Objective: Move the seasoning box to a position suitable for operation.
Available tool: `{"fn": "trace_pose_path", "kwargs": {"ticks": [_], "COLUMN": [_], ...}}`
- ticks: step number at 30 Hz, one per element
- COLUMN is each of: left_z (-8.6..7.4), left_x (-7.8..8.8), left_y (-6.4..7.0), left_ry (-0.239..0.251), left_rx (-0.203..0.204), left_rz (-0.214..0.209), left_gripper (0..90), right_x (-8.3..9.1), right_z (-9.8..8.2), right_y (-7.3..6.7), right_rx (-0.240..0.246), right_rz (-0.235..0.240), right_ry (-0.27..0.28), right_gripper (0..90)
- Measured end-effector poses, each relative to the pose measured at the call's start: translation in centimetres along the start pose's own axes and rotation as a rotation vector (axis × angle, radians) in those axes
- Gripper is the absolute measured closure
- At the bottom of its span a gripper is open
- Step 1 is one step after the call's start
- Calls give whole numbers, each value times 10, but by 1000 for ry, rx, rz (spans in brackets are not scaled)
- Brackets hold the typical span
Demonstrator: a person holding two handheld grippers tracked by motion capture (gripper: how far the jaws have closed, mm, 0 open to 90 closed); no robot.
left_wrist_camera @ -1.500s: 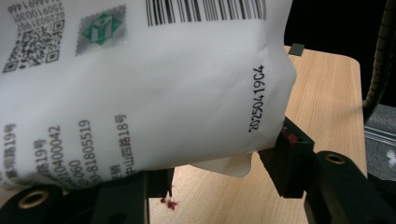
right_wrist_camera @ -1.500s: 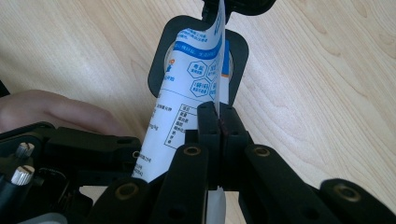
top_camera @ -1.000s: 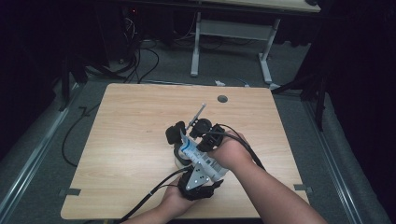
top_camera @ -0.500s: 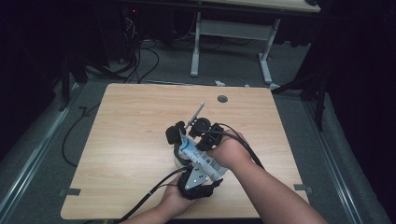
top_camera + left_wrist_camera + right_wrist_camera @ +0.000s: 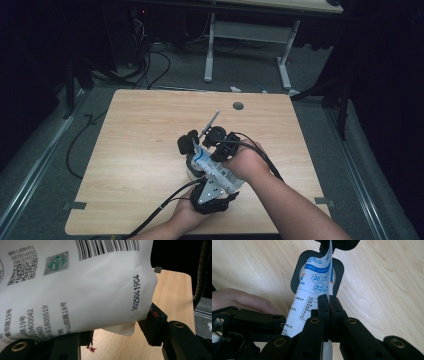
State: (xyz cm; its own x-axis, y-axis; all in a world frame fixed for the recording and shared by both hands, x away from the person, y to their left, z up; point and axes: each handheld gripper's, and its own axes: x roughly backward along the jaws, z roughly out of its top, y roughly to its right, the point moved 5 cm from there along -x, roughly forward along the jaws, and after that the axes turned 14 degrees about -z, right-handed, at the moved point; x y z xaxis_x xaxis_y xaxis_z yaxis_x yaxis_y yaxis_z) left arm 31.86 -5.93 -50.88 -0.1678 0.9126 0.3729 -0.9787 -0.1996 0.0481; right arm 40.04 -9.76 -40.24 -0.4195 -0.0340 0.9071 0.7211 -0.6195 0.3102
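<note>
A white packet (image 5: 202, 160) with blue print and a barcode is held up over the middle front of the wooden table (image 5: 140, 130). My left gripper (image 5: 199, 172) comes up from the near side. Its jaws press on the packet's bulging lower body (image 5: 75, 290), one under it and one at its right edge (image 5: 120, 332). My right gripper (image 5: 206, 151) reaches in from the right, shut on the packet's thin flat edge (image 5: 329, 302). The packet (image 5: 312, 287) hangs over a black square block with a round pale centre (image 5: 297, 277) lying on the table.
Black parts (image 5: 187, 142) sit just left of the grippers. A thin grey rod (image 5: 211, 121) sticks out toward the back. A round cable hole (image 5: 238, 106) is near the table's far edge. Cables trail off the front edge, and a desk frame (image 5: 245, 35) stands beyond.
</note>
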Motion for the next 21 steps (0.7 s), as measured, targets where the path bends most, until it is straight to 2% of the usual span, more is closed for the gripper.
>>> {"fn": "trace_pose_path", "kwargs": {"ticks": [7,21], "left_z": [1,4], "left_x": [0,3], "left_y": [-1,-2], "left_ry": [6,23], "left_rx": [-3,3], "left_rz": [-11,-22], "left_gripper": [512,517], "right_x": [1,4], "right_z": [-1,1], "right_y": [2,4], "right_rx": [-13,-5], "right_rz": [-2,-12], "right_ry": [-4,-1], "right_gripper": [900,900]}}
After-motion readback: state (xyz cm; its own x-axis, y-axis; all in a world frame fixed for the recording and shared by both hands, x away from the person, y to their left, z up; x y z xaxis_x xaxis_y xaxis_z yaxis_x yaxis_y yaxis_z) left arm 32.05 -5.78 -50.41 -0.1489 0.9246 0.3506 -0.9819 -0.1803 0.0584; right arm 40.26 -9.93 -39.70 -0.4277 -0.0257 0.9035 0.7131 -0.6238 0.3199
